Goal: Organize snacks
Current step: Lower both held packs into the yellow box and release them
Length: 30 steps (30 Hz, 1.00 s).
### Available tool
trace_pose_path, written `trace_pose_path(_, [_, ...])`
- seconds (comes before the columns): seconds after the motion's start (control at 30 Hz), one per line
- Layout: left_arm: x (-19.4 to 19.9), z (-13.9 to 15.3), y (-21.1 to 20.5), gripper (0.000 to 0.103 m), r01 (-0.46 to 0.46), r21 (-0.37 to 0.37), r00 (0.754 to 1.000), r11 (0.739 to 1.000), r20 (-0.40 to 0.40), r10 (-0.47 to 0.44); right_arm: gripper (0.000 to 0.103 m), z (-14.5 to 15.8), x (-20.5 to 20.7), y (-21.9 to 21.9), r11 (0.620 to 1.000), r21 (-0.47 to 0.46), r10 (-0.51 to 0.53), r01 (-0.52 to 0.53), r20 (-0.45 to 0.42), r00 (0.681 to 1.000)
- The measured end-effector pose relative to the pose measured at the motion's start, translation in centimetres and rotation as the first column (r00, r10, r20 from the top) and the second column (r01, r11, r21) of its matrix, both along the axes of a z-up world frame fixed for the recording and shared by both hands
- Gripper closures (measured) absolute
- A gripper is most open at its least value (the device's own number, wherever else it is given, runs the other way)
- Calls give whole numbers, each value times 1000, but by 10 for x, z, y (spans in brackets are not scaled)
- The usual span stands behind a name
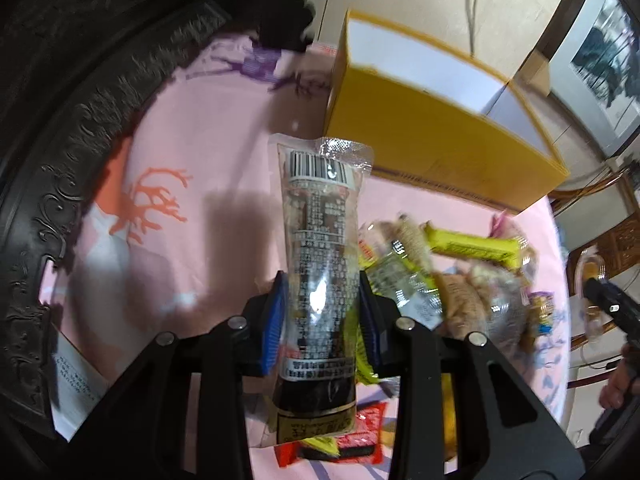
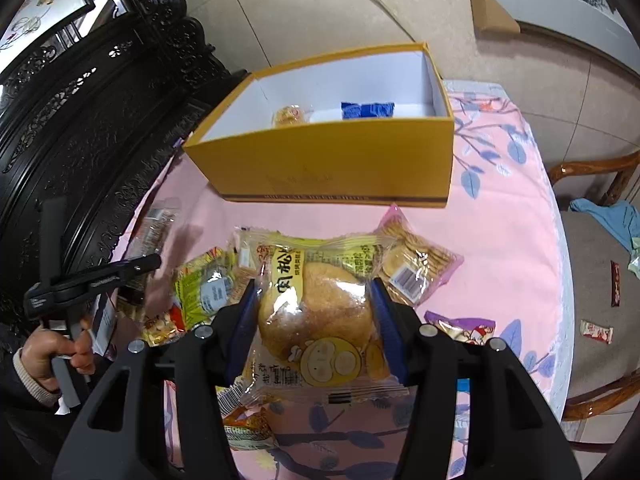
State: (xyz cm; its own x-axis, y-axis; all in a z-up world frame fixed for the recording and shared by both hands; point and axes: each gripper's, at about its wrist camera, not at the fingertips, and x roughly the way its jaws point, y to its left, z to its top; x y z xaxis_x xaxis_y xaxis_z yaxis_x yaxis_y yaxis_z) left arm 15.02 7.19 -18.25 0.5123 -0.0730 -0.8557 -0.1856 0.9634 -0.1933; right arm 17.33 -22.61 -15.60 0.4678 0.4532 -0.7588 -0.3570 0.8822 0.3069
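My left gripper [image 1: 322, 284] is shut on a long clear-wrapped dark snack bar [image 1: 318, 248] with a barcode at its far end, held off the pink cloth and pointing at the yellow box [image 1: 432, 136]. My right gripper [image 2: 314, 292] is shut on a round bun in a clear and yellow wrapper [image 2: 316, 312]. The yellow box [image 2: 328, 160] stands open beyond it, with a small yellow snack [image 2: 289, 115] and a blue packet [image 2: 367, 110] inside. A pile of loose snacks [image 1: 460, 276] lies right of the left gripper.
A dark carved wooden cabinet [image 2: 80, 128] borders the table's left side. A cracker pack [image 2: 416, 264] and other wrapped snacks [image 2: 204, 284] lie around the bun. A wooden chair [image 2: 600, 264] with cloth and small wrappers stands right of the pink tablecloth [image 2: 500, 232].
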Motion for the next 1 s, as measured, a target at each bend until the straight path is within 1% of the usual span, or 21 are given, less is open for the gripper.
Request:
trace_pose_path(0.13, [0, 38, -4, 69, 9, -12, 997, 1000, 82, -8, 48, 15, 2, 3, 1000, 22, 7, -7, 33, 999])
trace_pose_path(0.3, [21, 82, -15, 69, 46, -22, 982, 999, 185, -41, 48, 47, 19, 7, 999, 50, 5, -11, 121, 993])
trace_pose_path(0.4, [46, 105, -24, 69, 79, -20, 968, 997, 239, -72, 48, 71, 40, 9, 997, 72, -7, -6, 189, 982])
trace_pose_path(0.5, [81, 127, -37, 69, 110, 1, 950, 994, 294, -105, 48, 92, 70, 14, 997, 82, -27, 7, 246, 969])
trace_pose_path(0.67, [137, 138, -53, 69, 142, 39, 941, 989, 306, -147, 48, 109, 114, 24, 997, 73, -38, 16, 305, 952])
trace_pose_path(0.8, [179, 138, -62, 69, 149, 70, 940, 986, 298, -164, 48, 109, 149, 35, 999, 45, -32, 19, 323, 946])
trace_pose_path(0.87, [192, 136, -63, 63, 145, 80, 943, 986, 291, -163, 48, 107, 166, 38, 999, 24, -35, 28, 333, 942])
trace_pose_path(0.9, [199, 135, -63, 44, 137, 84, 947, 987, 282, -155, 47, 106, 169, 38, 999, 8, -36, 35, 341, 939])
trace_pose_path(0.93, [204, 136, -62, 23, 112, 92, 951, 989, 279, -134, 41, 106, 172, 40, 999, -14, -36, 44, 353, 935])
trace_pose_path(0.97, [206, 139, -62, 16, 85, 100, 953, 991, 282, -110, 35, 107, 174, 41, 998, -34, -40, 56, 365, 930])
trace_pose_path(1.0, [203, 142, -60, 11, 61, 106, 951, 992, 296, -90, 31, 110, 174, 39, 997, -40, -50, 71, 386, 921])
